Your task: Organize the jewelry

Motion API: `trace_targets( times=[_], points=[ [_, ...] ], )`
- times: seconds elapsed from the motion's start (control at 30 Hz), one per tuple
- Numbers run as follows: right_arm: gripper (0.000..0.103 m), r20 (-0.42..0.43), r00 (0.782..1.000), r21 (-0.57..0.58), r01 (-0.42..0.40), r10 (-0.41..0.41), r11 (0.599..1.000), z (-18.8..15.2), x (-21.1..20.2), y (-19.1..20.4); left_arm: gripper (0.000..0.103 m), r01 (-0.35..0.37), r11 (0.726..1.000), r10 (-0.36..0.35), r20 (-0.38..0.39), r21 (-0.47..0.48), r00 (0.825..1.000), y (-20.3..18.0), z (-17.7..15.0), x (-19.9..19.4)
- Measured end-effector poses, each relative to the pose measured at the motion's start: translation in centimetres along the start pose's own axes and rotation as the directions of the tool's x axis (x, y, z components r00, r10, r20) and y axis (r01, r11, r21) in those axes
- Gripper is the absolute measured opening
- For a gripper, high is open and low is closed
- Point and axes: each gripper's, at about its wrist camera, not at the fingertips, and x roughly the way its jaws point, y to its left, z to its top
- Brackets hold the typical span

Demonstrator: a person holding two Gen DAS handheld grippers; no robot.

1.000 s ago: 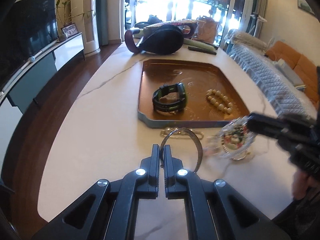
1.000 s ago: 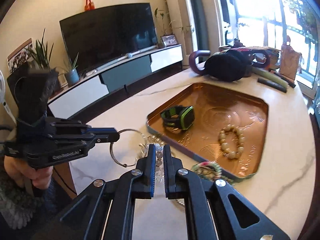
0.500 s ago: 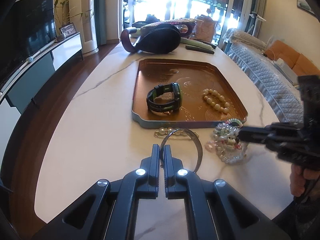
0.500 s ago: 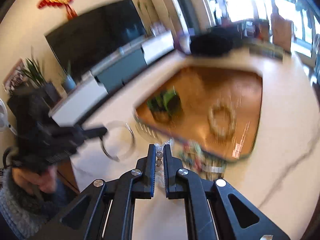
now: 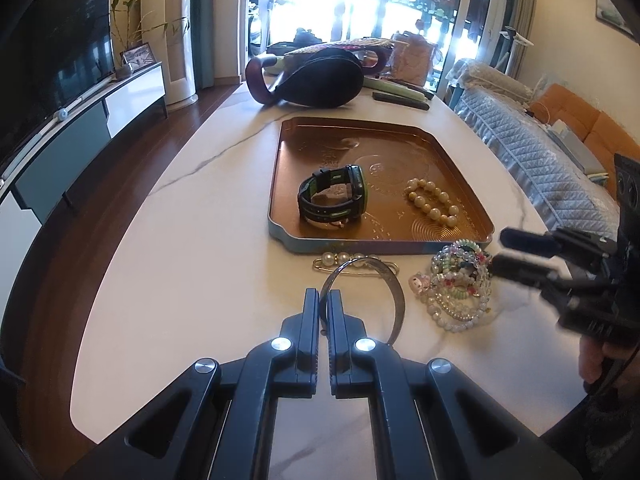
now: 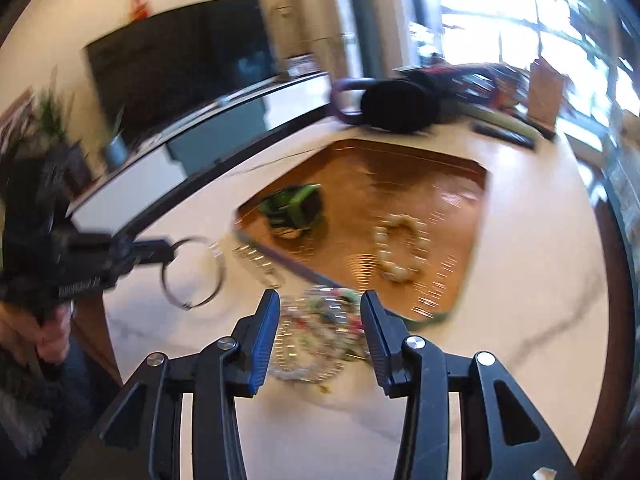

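My left gripper [image 5: 323, 298] is shut on a thin silver bangle [image 5: 390, 292], held just above the white table in front of the copper tray [image 5: 280, 184]. The same bangle [image 6: 192, 270] and left gripper [image 6: 168, 252] appear in the blurred right wrist view. My right gripper [image 6: 319, 300] has its jaws opening, with a heap of mixed bead bracelets [image 6: 316, 332] lying between and below them, untouched by the pads. From the left wrist view that heap [image 5: 460, 284] lies on the table beside the right gripper [image 5: 500, 252]. The tray holds a black-green watch [image 5: 334, 198] and a cream bead bracelet [image 5: 432, 202].
A pearl pin [image 5: 352, 260] lies against the tray's near edge. A dark bag [image 5: 320, 78] and remotes [image 5: 400, 100] sit at the table's far end. A TV cabinet [image 5: 80, 128] stands left, a sofa [image 5: 552, 168] right. A person's hand [image 5: 600, 360] holds the right gripper.
The right gripper has come down and its jaws have parted; the bead bracelets it carried now lie on the table. The left gripper still grips the bangle in the same place.
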Motion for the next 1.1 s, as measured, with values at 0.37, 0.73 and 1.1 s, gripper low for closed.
trace_targets(
  times=[0.37,0.73,1.1],
  points=[
    [0.014,-0.123,0.991,-0.095,0.044,-0.055,0.995,-0.9,3.8,0.9,0.004,0.002,1.0,-0.002,-0.015,0.003,1.0,0.0,-0.2,0.1],
    [0.017,-0.121,0.984,-0.17,0.11,-0.131,0.979,-1.5,3.7,1.0,0.004,0.01,1.0,-0.009,-0.028,0.023,1.0,-0.6,-0.4,0.5],
    [0.0,-0.061,0.993,-0.082,0.095,-0.1,0.992,-0.5,1.9,-0.3,0.004,0.01,1.0,-0.009,-0.031,0.023,0.999,-0.6,-0.6,0.5]
  ],
)
